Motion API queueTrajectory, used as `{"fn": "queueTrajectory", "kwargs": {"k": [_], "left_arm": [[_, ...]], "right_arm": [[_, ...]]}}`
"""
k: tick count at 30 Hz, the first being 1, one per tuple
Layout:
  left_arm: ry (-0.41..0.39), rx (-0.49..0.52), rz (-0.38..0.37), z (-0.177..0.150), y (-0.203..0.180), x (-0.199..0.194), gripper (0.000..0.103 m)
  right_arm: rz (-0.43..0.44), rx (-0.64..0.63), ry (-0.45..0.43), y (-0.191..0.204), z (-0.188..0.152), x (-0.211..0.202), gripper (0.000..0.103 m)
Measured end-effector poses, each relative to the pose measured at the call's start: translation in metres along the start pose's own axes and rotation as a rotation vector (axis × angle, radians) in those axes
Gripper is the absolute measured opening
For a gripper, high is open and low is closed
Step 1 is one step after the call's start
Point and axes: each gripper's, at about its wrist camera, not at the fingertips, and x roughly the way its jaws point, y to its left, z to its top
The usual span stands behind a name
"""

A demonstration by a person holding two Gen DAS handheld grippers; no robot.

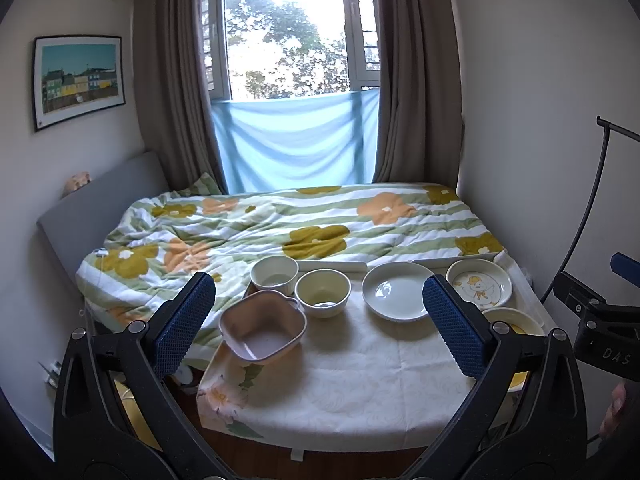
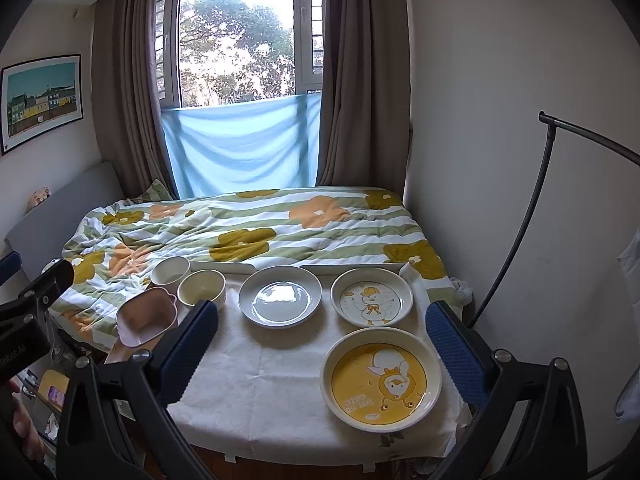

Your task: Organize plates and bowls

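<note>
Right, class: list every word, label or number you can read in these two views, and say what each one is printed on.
"DAS": on the black body of the right gripper.
"RoboLAI", first letters cut off: on the black body of the left gripper.
White lettering on the yellow duck plate: upside down, too blurred to read.

On the table [image 2: 280, 380], at the left edge, a square bowl [image 2: 146, 314]; behind it and to the right, two round bowls [image 2: 202, 286] [image 2: 171, 270] side by side, touching or nearly so. Right of these, a plain plate [image 2: 280, 296], then a duck plate [image 2: 372, 298]. In front of that one, a larger plate [image 2: 383, 378]. Behind the table, a bed [image 2: 248, 224] under a window [image 2: 236, 40].
</note>
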Motion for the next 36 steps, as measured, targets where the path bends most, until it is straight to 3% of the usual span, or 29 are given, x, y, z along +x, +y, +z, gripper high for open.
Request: {"fn": "queueTrajectory", "kwargs": {"k": [36], "left_arm": [[0.020, 0.015, -0.026, 0.0022, -0.0017, 0.0001, 0.103]], "right_arm": [[-0.010, 0.015, 0.006, -0.0011, -0.0021, -0.0039, 0.103]]}}
